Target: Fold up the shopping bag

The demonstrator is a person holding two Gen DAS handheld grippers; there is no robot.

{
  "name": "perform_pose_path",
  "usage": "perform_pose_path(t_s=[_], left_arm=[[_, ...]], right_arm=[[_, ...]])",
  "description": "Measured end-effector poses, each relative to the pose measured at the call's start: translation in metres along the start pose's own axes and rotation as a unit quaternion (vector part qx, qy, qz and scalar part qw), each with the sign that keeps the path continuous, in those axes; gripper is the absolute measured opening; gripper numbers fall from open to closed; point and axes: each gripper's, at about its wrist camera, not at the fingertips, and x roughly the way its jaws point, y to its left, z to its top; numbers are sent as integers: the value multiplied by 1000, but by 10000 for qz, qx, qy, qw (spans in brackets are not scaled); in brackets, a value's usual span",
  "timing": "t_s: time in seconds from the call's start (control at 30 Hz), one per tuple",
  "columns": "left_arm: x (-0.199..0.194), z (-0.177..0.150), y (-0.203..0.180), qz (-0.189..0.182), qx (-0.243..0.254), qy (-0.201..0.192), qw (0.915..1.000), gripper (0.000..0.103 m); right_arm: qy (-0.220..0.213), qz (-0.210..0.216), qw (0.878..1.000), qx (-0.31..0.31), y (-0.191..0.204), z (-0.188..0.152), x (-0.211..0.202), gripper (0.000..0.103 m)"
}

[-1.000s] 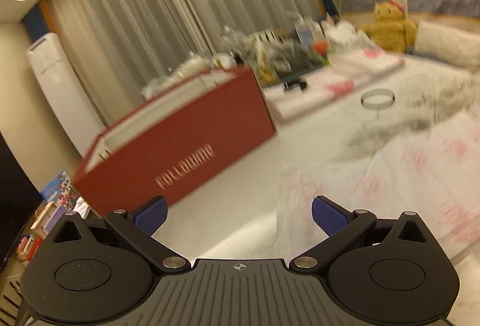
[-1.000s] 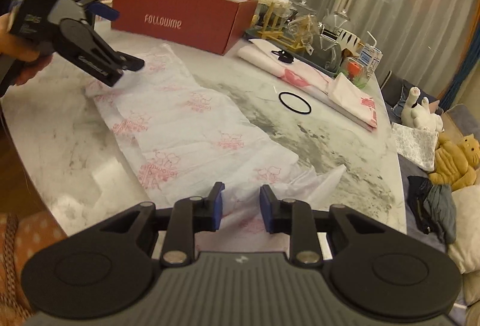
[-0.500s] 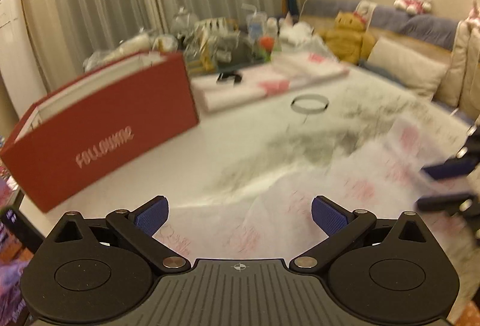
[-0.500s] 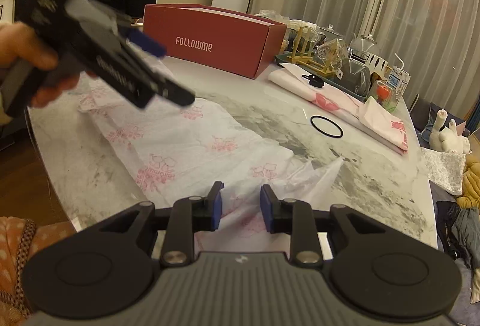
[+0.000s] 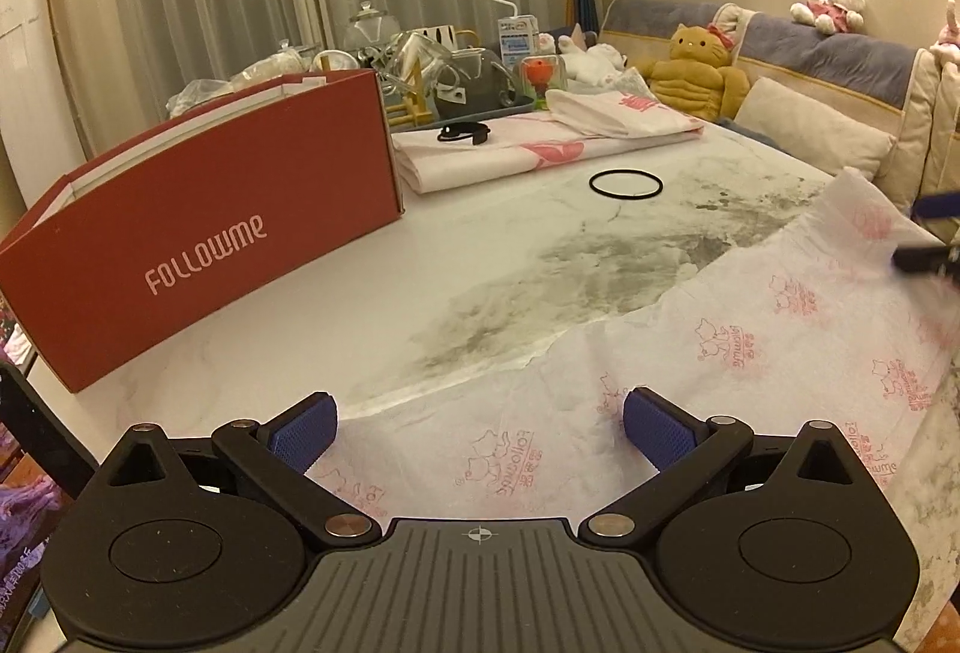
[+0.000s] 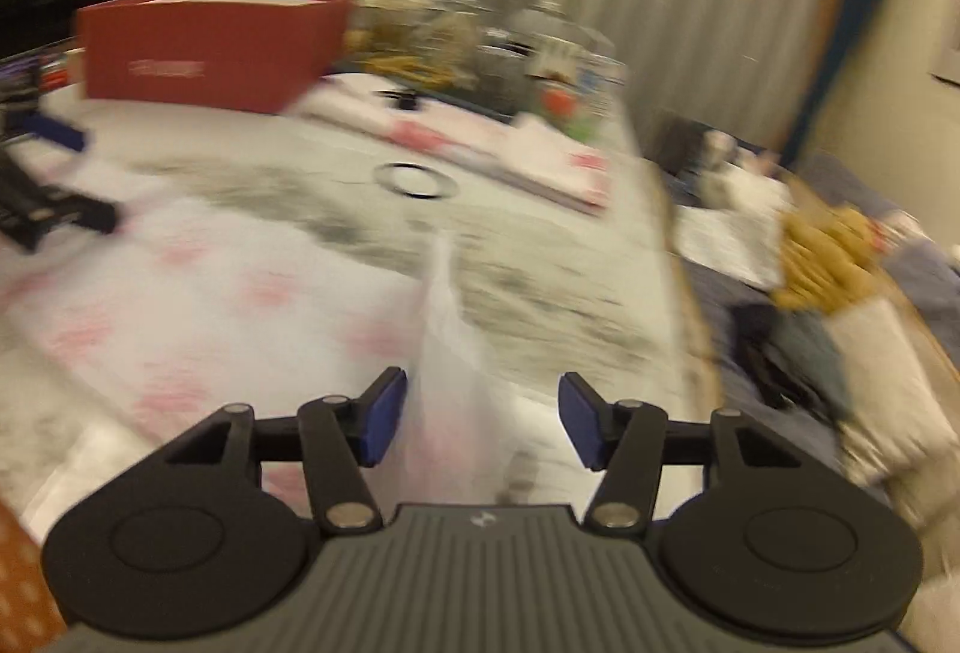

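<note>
My shopping bag (image 5: 690,371) lies spread flat on the marble table (image 5: 372,305), one corner (image 6: 444,293) sticking up between my right gripper's (image 6: 480,419) wide-spread jaws, which grip nothing. My left gripper (image 5: 477,428) hangs over the bag's other end, jaws wide apart, empty. Beyond sit a red box (image 5: 204,233) and a black ring (image 5: 626,184).

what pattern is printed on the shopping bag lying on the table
White shopping bag with repeated small pink-red cartoon logos with lettering; clearest in the left wrist view.
</note>
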Motion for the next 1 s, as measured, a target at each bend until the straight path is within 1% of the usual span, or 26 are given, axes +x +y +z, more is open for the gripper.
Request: perform_pose_path(t_s=[0.07,0.13,0.17,0.23,0.3,0.33,0.4,0.43,0.47,0.5,0.53,0.6,0.63,0.7,0.73,0.77,0.8,0.83,0.87,0.93,1.0], left_arm=[[-1,0,0,-2,-20,4,10000,103],[-2,0,0,7,-28,1,10000,103],[-2,0,0,21,-13,3,10000,103],[-3,1,-2,55,45,9,10000,103],[-4,2,-4,86,128,15,9999,103],[-5,2,-5,95,171,16,9998,103],[-6,2,-5,85,199,21,9998,103],[-6,2,-4,70,196,24,9998,103],[-6,2,-3,46,187,25,9998,103],[-6,1,-1,21,175,27,9998,103],[-6,1,0,-1,161,29,9999,103],[-6,1,0,-16,148,20,9999,103],[-6,0,0,-19,146,12,9999,103],[-6,0,-1,-17,134,0,9999,103],[-6,0,-1,-11,136,-6,9999,103],[-6,0,-1,-4,145,-10,9999,103],[-6,0,-2,-1,146,-9,9999,103],[-6,0,-2,-3,141,-5,9999,103],[-5,0,-2,-6,134,-2,9999,103],[-5,1,-3,2,142,-10,9999,103],[-5,1,-5,24,156,-18,9999,103]], right_arm=[[-374,-115,9992,45,1,5,-15,54],[-792,-4,9969,8,11,12,-27,55],[-957,118,9953,-14,17,16,-32,55],[-1107,618,9919,-46,33,24,-33,55],[-1069,1298,9856,-156,54,29,-27,53],[-943,1563,9830,-202,63,30,-21,53],[-631,1922,9789,-271,79,29,-6,51],[-471,1943,9794,-297,82,27,2,51],[-303,1871,9815,-288,81,24,9,51],[-177,1765,9839,-228,75,20,15,51],[-98,1594,9872,-34,60,17,19,52],[38,1160,9920,503,19,12,27,53],[105,940,9925,772,-1,10,31,53],[262,222,9911,1290,-37,4,33,52],[342,-172,9873,1543,-55,1,34,47],[227,-333,9848,1691,-63,-1,27,28],[-15,-341,9836,1770,-66,-1,17,25],[-242,-179,9838,1769,-62,2,6,26],[-457,93,9841,1714,-54,6,-4,26],[-631,573,9892,1189,-23,17,-11,32],[-687,1094,9898,592,12,26,-11,42]])
